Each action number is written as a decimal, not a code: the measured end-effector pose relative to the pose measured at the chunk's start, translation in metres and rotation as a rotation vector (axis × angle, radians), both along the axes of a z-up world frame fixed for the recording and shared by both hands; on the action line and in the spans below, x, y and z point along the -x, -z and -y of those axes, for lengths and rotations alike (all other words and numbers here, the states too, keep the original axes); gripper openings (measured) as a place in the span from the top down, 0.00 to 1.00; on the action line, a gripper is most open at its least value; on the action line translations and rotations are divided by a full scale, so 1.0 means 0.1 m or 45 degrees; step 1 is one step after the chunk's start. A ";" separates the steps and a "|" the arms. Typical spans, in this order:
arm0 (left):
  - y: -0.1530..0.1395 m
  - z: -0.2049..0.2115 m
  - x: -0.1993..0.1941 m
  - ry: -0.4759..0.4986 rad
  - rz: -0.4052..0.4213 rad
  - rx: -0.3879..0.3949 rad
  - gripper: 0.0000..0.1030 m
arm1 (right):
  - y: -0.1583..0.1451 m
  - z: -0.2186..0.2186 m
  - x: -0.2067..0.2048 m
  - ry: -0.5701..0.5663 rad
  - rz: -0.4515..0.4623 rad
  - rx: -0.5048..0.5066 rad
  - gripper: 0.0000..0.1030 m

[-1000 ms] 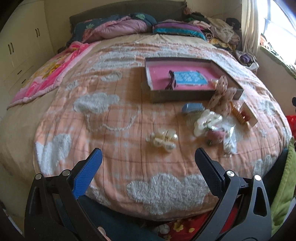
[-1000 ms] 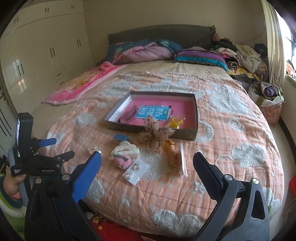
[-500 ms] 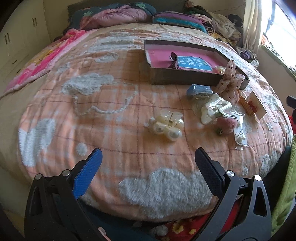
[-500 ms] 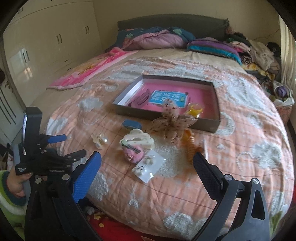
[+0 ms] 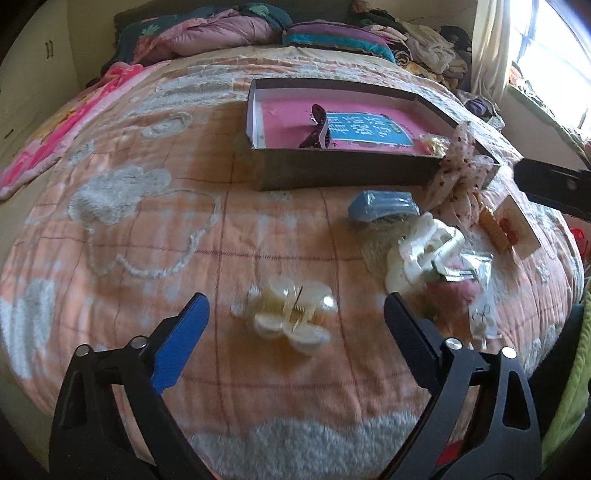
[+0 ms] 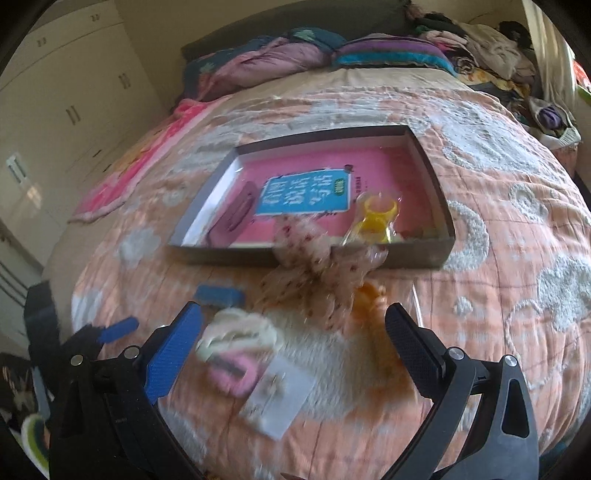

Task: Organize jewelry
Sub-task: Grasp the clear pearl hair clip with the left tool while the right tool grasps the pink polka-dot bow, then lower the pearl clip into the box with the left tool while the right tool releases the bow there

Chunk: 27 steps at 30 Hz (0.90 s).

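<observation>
A grey box with a pink floor (image 5: pixel 347 171) (image 6: pixel 441 254) lies on the bed and holds a dark hair clip (image 5: pixel 317 127), a blue card (image 6: pixel 306 194) and a yellow piece (image 6: pixel 376 218). A cream pearl hair clip (image 5: pixel 291 314) lies between the fingers of my left gripper (image 5: pixel 295 306), whose jaws are closing without touching it. My right gripper (image 6: pixel 293 325) is open above a white claw clip (image 6: pixel 240 336), a pink fluffy clip (image 6: pixel 231 373) and an earring card (image 6: pixel 280 391). A dotted fabric bow (image 6: pixel 317 273) leans on the box's front wall.
A blue clip (image 5: pixel 382 206), an orange clip (image 5: pixel 495 229) and a card (image 5: pixel 517 229) lie right of the pearl clip. Pillows and folded bedding (image 5: pixel 229 33) sit at the headboard. White cupboards (image 6: pixel 55 122) stand left of the bed, a window on the right.
Both grippers have dropped closer to the bedspread and forward. The pearl clip now sits between the left fingers, and the pile of clips fills the space under the right gripper.
</observation>
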<state>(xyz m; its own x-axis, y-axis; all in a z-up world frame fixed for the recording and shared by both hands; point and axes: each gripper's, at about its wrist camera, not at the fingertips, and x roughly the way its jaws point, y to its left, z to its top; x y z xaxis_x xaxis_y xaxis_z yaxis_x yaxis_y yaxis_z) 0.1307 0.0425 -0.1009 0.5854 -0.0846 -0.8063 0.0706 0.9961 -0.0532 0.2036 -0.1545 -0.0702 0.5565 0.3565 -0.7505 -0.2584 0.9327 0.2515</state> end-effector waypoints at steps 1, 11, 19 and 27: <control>0.01 0.00 -0.02 -0.004 -0.003 0.006 0.19 | 0.01 -0.01 -0.04 0.008 -0.002 0.000 0.04; 0.12 0.08 -0.08 0.031 -0.006 -0.029 0.62 | 0.27 -0.03 -0.44 0.161 -0.064 0.022 0.31; -0.02 0.04 0.03 0.055 0.014 0.011 0.62 | 0.26 -0.06 -0.41 0.145 -0.015 0.009 0.88; -0.28 -0.06 0.01 0.014 0.048 0.082 0.62 | -0.02 0.04 -0.18 0.081 0.059 -0.094 0.90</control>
<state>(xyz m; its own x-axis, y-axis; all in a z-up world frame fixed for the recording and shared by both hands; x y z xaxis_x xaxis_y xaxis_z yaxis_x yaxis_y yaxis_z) 0.1295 0.0483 -0.0732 0.6140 -0.1425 -0.7763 0.0850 0.9898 -0.1145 0.2214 -0.1583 -0.0684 0.6129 0.3729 -0.6966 -0.2124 0.9269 0.3093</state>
